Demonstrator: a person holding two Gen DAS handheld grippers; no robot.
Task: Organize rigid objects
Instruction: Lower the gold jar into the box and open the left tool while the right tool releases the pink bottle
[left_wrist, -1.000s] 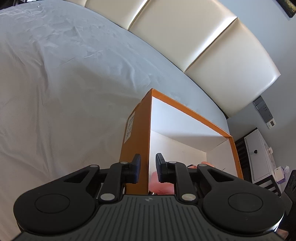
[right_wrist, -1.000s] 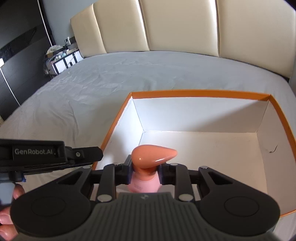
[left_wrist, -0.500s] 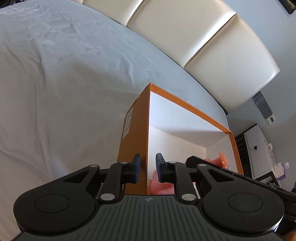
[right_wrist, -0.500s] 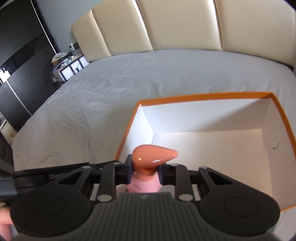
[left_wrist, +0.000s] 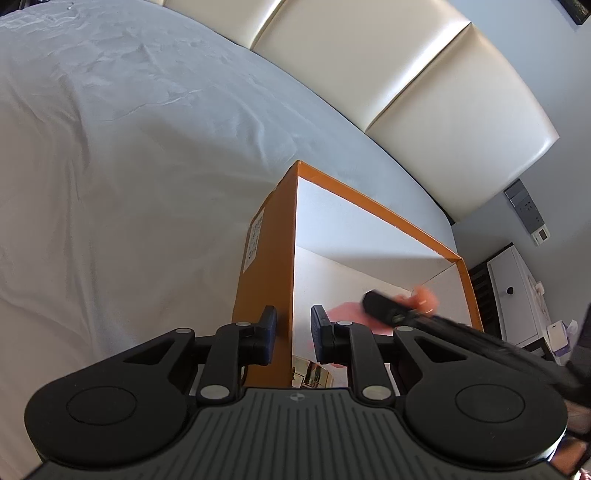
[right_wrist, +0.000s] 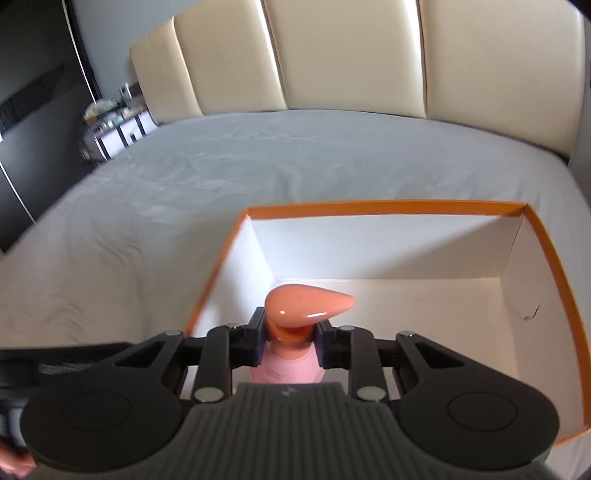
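Grey bedsheet (left_wrist: 110, 184) fills the left side of the left wrist view, wrinkled, with the cream padded headboard (left_wrist: 406, 74) behind it. Orange box (left_wrist: 266, 266) with white inside sits on the sheet, open top. Left gripper (left_wrist: 291, 334) straddles the box's near wall: one finger outside the orange face, the other inside. Gap between pads is narrow, and whether they actually pinch the wall I cannot tell. Further right inside the box, blurred: pink bottle (left_wrist: 347, 314) with the right gripper (left_wrist: 402, 317) coming in from the right edge. White cabinet (left_wrist: 513, 295) at far right.

Right wrist view: dark wall and cluttered shelf (right_wrist: 114, 122) at left, sheet (right_wrist: 258, 166) in the middle, box (right_wrist: 388, 208) center-right. Right gripper (right_wrist: 290, 341) is clamped on the pink bottle (right_wrist: 286, 369) just under its orange pump head (right_wrist: 306, 304), nozzle pointing right. Bottle is upright, held over the box's left part, near its left wall; contact with the floor not visible. Small dark mark (right_wrist: 532, 315) on the box's right inner wall.
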